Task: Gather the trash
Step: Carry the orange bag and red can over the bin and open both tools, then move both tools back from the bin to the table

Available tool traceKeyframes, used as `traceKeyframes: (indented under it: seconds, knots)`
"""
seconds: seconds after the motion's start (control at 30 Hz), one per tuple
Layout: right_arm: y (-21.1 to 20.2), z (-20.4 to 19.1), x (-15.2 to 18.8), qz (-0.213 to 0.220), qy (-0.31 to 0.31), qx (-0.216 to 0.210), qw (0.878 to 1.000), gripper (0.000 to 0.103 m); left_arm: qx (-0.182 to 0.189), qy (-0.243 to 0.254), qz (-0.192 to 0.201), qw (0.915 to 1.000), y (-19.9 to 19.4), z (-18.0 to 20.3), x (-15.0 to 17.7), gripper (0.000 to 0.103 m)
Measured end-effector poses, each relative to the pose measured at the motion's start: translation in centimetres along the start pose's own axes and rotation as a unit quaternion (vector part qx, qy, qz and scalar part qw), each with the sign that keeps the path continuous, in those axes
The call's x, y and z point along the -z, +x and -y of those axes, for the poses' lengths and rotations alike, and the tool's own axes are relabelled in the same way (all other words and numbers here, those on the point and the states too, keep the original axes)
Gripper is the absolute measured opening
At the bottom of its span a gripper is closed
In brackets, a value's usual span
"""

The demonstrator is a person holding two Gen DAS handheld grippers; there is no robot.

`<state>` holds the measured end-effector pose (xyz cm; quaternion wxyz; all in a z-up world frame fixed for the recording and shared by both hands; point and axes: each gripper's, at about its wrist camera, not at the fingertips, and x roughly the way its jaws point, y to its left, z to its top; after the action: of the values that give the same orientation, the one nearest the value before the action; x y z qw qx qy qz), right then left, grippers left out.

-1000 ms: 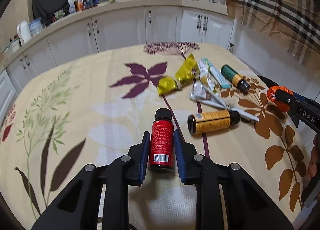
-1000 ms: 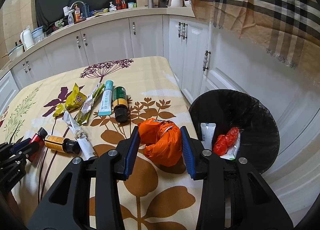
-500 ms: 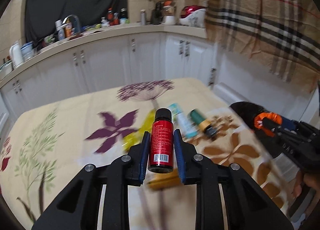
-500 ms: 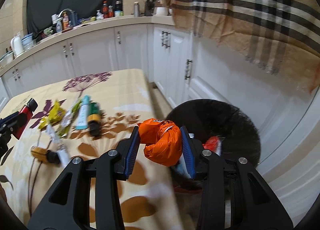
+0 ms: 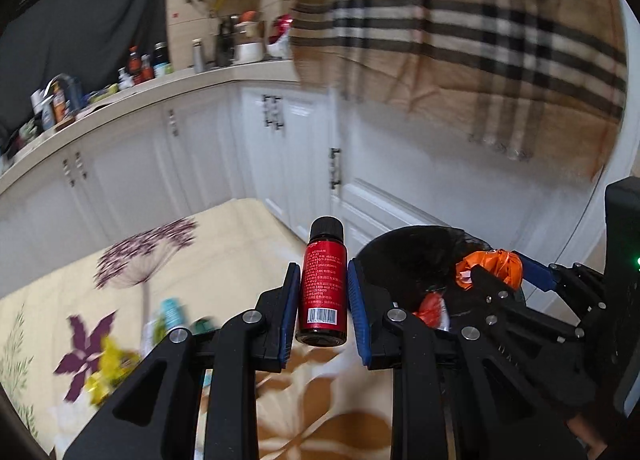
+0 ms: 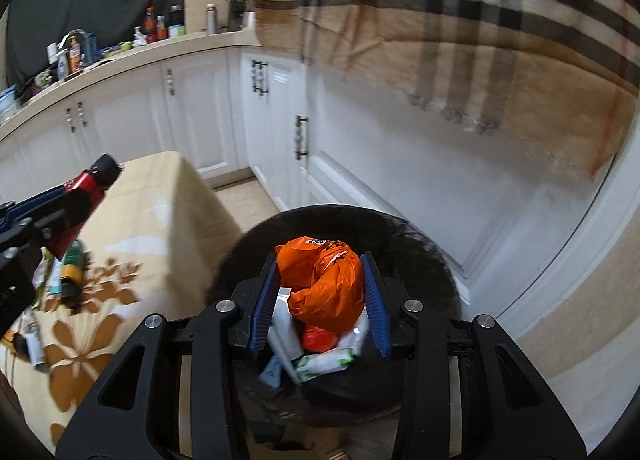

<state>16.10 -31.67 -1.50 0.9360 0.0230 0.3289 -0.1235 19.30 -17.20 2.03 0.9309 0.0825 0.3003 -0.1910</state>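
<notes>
The left gripper is clamped on a red bottle, cap pointing forward, held above the table edge. The right gripper is clamped on a crumpled orange bag, directly over the black bin. A second ago the bag lay on the table and the bottle seemingly did too; both have swung toward the bin.

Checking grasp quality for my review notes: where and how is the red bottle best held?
As the left tongs hold it now: on the straight labelled body of the red bottle, pads on opposite sides, coming from the base end. The flat-walled cylinder gives both pads full contact; the narrower black cap would offer less.
</notes>
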Motion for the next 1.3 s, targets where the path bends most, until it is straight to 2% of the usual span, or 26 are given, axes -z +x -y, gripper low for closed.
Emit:
traceKeyframes:
  seconds: [0.2, 0.27, 0.33, 0.37, 0.4, 0.53, 0.73, 0.9, 1.07, 1.3]
  knots:
    - [1.9, 2.4, -0.2, -0.003, 0.017, 0.019, 1.000, 0.039, 0.004, 0.024, -0.016, 0.9996, 3.8, 3.1, -1.0, 0.025]
    - [2.6, 3.0, -0.5, -0.002, 0.022, 0.029, 0.999, 0.043, 0.005, 0.031, -0.021, 0.9993, 5.0, 3.8, -1.2, 0.026]
    - [3.3, 3.4, -0.7, -0.005, 0.027, 0.033, 0.999, 0.051, -0.001, 0.042, -0.027, 0.9987, 6.0, 4.5, -1.4, 0.033]
    - [3.6, 3.5, -0.7, -0.005, 0.029, 0.034, 0.999, 0.051, -0.004, 0.043, -0.028, 0.9987, 6.3, 4.6, -1.5, 0.044]
    - [3.8, 3.7, -0.8, -0.006, 0.030, 0.036, 0.999, 0.052, -0.007, 0.039, -0.027, 0.9988, 6.6, 4.7, -1.6, 0.049]
    - [3.9, 4.0, -0.7, -0.005, 0.031, 0.038, 0.999, 0.051, -0.007, 0.030, -0.028, 0.9991, 6.7, 4.6, -1.8, 0.055]
    - [2.9, 3.4, -0.4, -0.005, 0.026, 0.028, 0.999, 0.051, -0.017, 0.023, -0.017, 0.9994, 5.0, 3.4, -1.7, 0.063]
    - [0.7, 1.5, 0.4, -0.004, 0.016, 0.000, 1.000, 0.051, -0.035, 0.014, -0.013, 0.9992, 2.3, 0.8, -0.6, 0.068]
    - [-2.5, -2.0, 1.4, 0.002, -0.008, -0.045, 0.999, 0.051, -0.060, -0.010, -0.015, 0.9980, -1.2, -3.1, 1.7, 0.070]
    - [-6.3, -8.2, 2.4, 0.008, -0.061, -0.111, 0.992, 0.051, -0.119, -0.054, -0.029, 0.9910, -5.9, -9.5, 5.7, 0.070]
